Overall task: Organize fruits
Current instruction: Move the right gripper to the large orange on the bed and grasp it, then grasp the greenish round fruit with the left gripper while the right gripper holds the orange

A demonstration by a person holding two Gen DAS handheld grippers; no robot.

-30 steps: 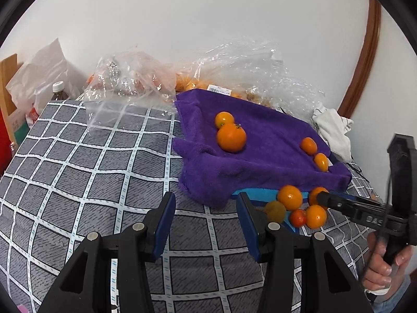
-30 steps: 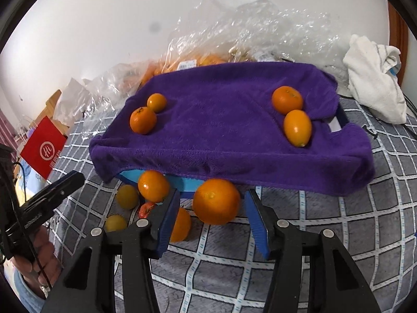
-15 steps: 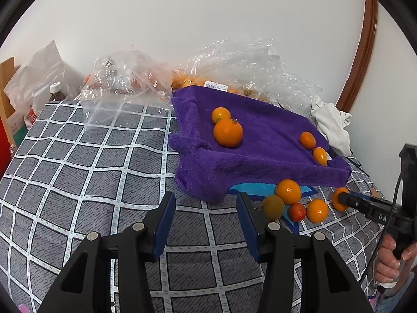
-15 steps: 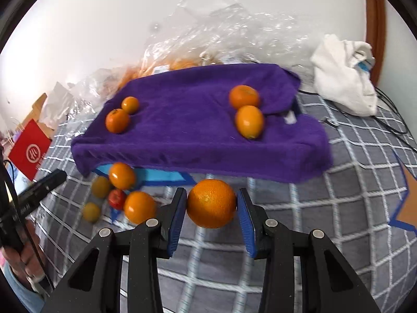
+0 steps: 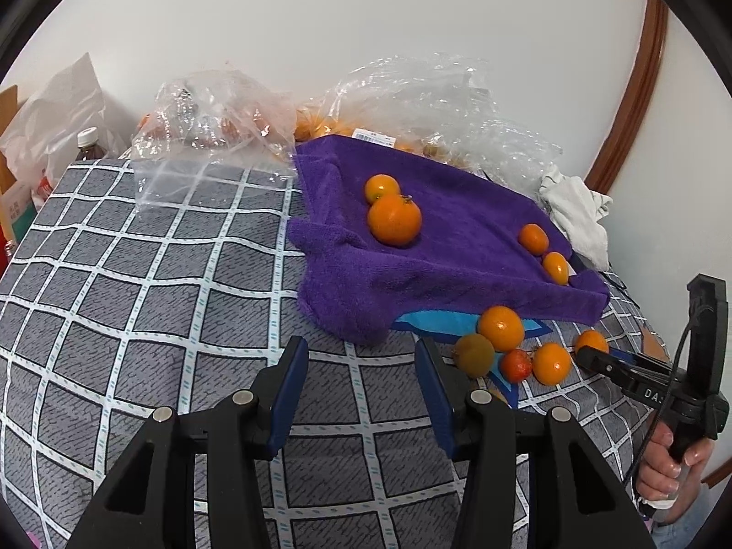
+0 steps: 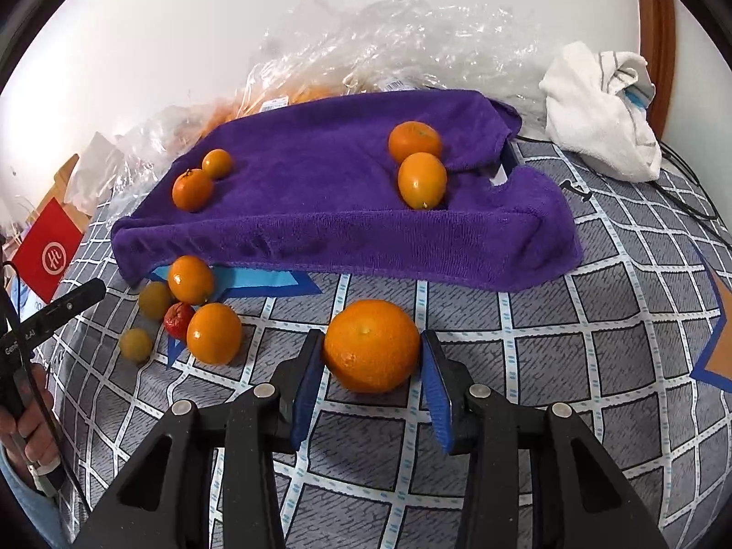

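The right tool (image 6: 371, 359) is closed on a large orange (image 6: 371, 345), its blue pads bearing on opposite sides so the round fruit cannot roll out, and holds it above the checked counter (image 6: 572, 320) just before the purple towel (image 6: 320, 174). The left tool (image 5: 361, 382) stands open and empty. Four fruits sit in pairs on the towel, likely sorted; the held orange probably joins them.

A lived-in home room: a grey checked cover (image 5: 137, 302) lies over a soft surface against a white wall, with crumpled plastic bags (image 5: 219, 110), a drink bottle (image 5: 89, 146) and wooden door trim (image 5: 633, 87).
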